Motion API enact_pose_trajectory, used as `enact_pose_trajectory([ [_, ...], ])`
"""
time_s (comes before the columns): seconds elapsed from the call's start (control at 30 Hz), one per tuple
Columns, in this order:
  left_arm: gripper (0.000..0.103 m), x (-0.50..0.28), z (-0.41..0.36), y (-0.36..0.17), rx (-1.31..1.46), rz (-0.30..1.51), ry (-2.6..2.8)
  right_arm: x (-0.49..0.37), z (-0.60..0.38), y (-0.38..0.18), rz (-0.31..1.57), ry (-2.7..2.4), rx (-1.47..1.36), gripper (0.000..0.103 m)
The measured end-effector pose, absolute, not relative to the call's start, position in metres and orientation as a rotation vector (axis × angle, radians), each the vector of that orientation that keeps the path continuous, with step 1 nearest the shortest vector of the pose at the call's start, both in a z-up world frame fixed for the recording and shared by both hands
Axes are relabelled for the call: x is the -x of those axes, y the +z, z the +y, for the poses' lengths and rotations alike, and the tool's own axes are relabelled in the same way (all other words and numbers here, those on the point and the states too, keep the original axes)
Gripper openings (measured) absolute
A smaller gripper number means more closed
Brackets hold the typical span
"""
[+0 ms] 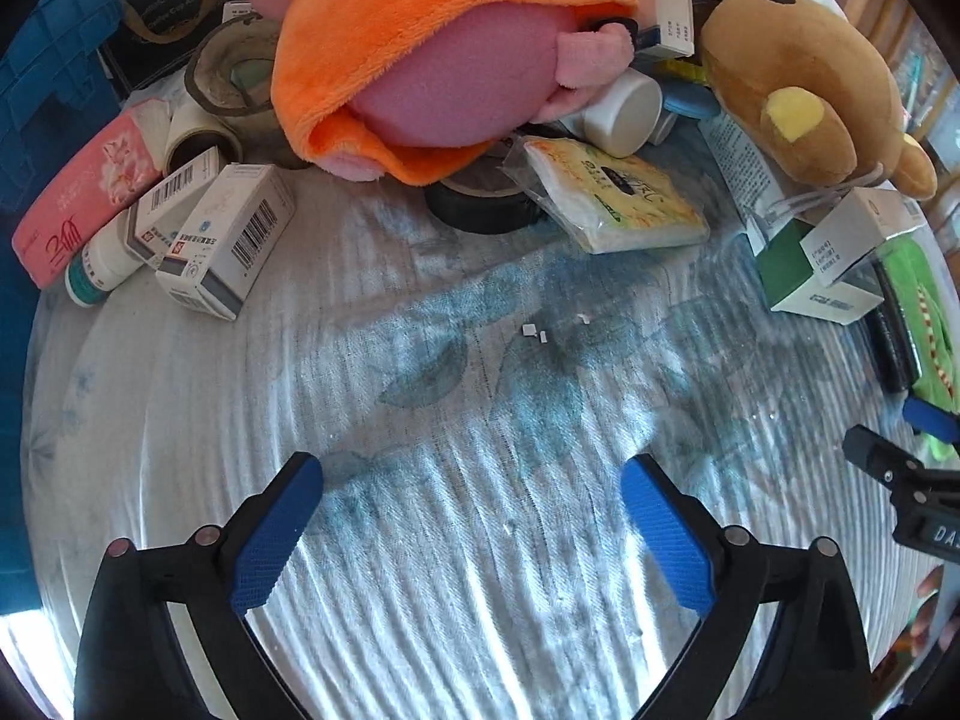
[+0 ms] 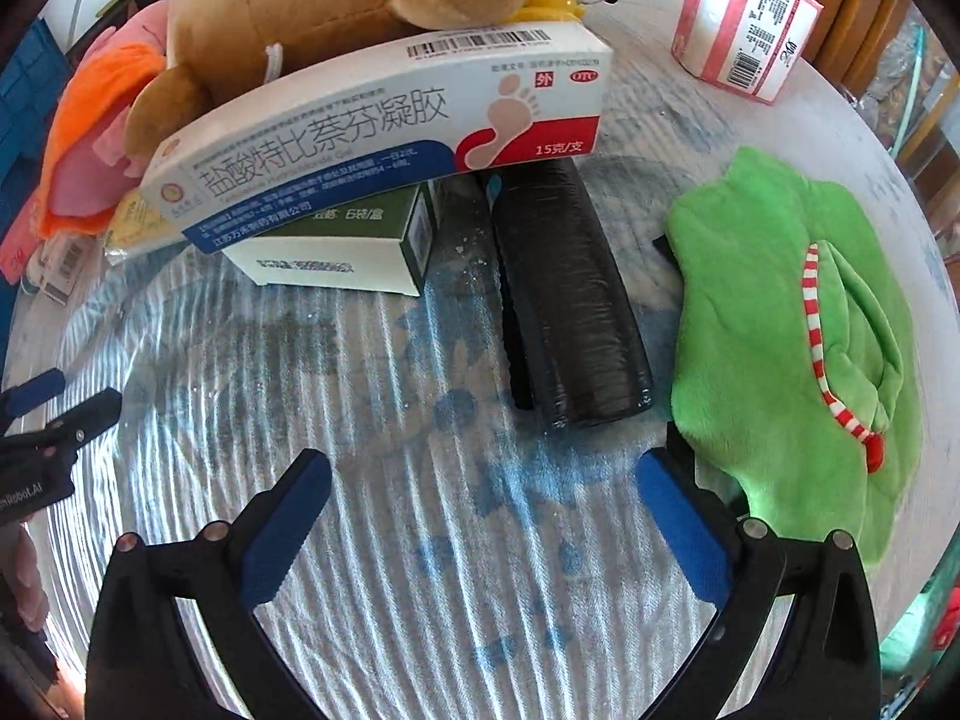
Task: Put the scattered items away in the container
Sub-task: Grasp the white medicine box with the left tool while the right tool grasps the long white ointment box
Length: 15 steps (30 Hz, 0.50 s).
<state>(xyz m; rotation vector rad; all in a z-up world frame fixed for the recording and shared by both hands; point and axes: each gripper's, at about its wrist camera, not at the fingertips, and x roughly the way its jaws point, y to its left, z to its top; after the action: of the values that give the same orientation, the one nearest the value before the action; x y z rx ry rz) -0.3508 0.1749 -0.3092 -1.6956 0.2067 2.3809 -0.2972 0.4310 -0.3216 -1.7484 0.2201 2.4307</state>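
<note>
**Tidying barely begun: both grippers empty**

Judging by the clutter, nearly everything is left to do. Left gripper (image 1: pixel 471 531) hangs with jaws wide, holding nothing, over bare cloth; right gripper (image 2: pixel 483 531) likewise wide and empty. Still loose on the counter (image 1: pixel 420 540): pink plush (image 1: pixel 450 60), bear (image 1: pixel 798 78), tissue pack (image 1: pixel 618 198), boxes (image 1: pixel 228 240), black roll (image 2: pixel 564 300), green plush (image 2: pixel 780 330), gel box (image 2: pixel 378 132). Blue crate (image 1: pixel 48 60) at far left (probably the container; inside not visible).

Both wrist cameras are looking down close over the cloth (image 1: pixel 420 540), facing clutter at 12 o'clock; both are sharing the bear (image 1: pixel 804 96) and green box (image 2: pixel 336 240).
</note>
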Motion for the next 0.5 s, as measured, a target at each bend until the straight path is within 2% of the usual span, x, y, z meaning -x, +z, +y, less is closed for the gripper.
enact_pose_trajectory([
  [0.17,0.1,0.345,0.172,-0.306,1.669,0.229,2.366,0.3,0.43,-0.324,0.153,2.415,1.809,0.103],
  [0.2,0.088,0.344,0.171,-0.304,1.668,0.233,2.365,0.299,0.433,-0.321,0.169,2.397,1.804,0.096],
  [0.23,0.073,0.343,0.168,-0.3,1.664,0.236,2.369,0.299,0.437,-0.317,0.186,2.378,1.797,0.075],
  [0.3,0.069,0.345,0.16,-0.291,1.657,0.244,2.386,0.297,0.444,-0.302,0.297,2.423,1.747,0.059],
  [0.5,0.069,0.372,0.122,-0.259,1.576,0.207,2.526,0.31,0.446,-0.256,0.402,2.533,1.595,0.059],
])
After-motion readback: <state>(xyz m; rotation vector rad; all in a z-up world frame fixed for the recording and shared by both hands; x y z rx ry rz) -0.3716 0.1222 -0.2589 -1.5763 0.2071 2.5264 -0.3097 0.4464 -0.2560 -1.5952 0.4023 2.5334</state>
